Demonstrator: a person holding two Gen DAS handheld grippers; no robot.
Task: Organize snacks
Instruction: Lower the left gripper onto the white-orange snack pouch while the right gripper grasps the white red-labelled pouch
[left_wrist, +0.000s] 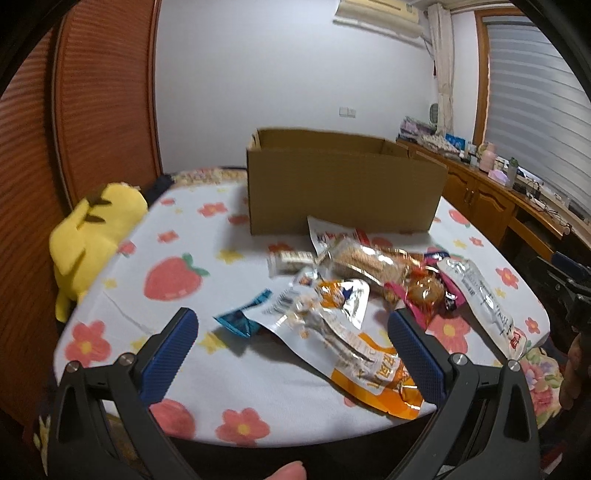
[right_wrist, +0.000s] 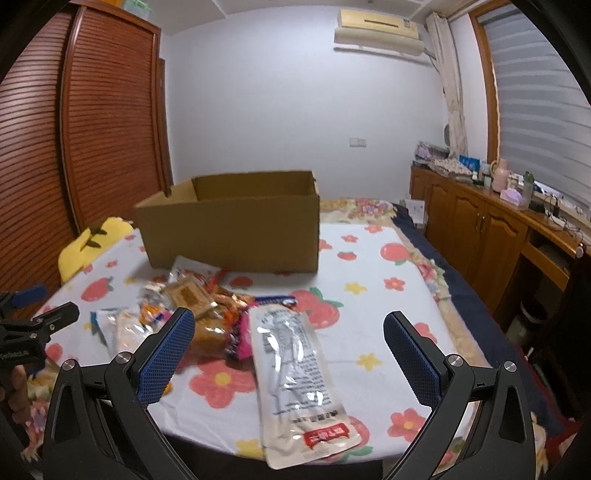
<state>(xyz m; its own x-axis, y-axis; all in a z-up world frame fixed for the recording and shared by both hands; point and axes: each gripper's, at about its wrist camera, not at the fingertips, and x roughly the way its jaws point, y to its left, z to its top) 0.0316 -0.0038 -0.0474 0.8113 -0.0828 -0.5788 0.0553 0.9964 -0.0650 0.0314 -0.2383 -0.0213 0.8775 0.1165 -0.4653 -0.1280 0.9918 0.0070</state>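
Note:
An open cardboard box (left_wrist: 343, 188) stands at the back of the flowered table; it also shows in the right wrist view (right_wrist: 236, 229). In front of it lies a pile of snack packets. An orange-and-white pouch (left_wrist: 369, 365) lies between the fingers of my open left gripper (left_wrist: 291, 325). A clear biscuit pack (left_wrist: 369, 264), a small blue packet (left_wrist: 240, 319) and a pink-wrapped cake (left_wrist: 428, 291) lie beyond. A long silver-white pouch (right_wrist: 295, 376) lies between the fingers of my open right gripper (right_wrist: 290, 323). Both grippers hover empty above the table's near edge.
A yellow plush toy (left_wrist: 92, 236) sits at the table's left edge. A wooden wardrobe (right_wrist: 92, 122) stands at the left. A wooden sideboard (right_wrist: 491, 229) with bottles and clutter runs along the right wall. The left gripper shows at the left edge of the right wrist view (right_wrist: 33, 317).

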